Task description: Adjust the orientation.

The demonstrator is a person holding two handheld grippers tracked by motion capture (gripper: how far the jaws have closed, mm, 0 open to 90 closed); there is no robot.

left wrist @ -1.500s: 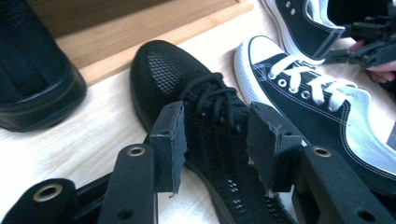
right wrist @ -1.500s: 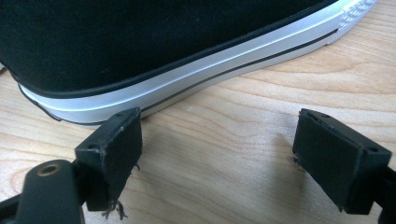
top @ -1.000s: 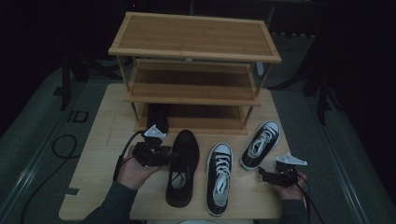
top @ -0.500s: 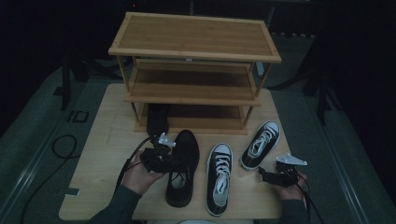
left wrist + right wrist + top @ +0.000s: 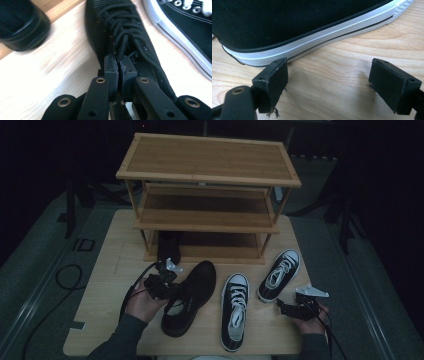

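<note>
Two grippers work over the table [image 5: 100, 320]: the left gripper [image 5: 120, 67] has its jaws pinched on the collar of the black shoe [image 5: 190, 295] lying before the rack [image 5: 207, 195]; the right gripper [image 5: 329, 82] is spread wide, beside a sneaker [image 5: 287, 25].

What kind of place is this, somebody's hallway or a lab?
Probably a staged recording setup, not a home: a bamboo shoe rack stands on a wooden table with dark surroundings, and a person works the black shoe with cabled hand-held grippers.

The black shoe [image 5: 125, 42] is matt woven cloth with cord laces. The sneaker [image 5: 294, 22] has a smooth, glossy rubber sole. The table [image 5: 342, 57] is pale grained wood.
</note>
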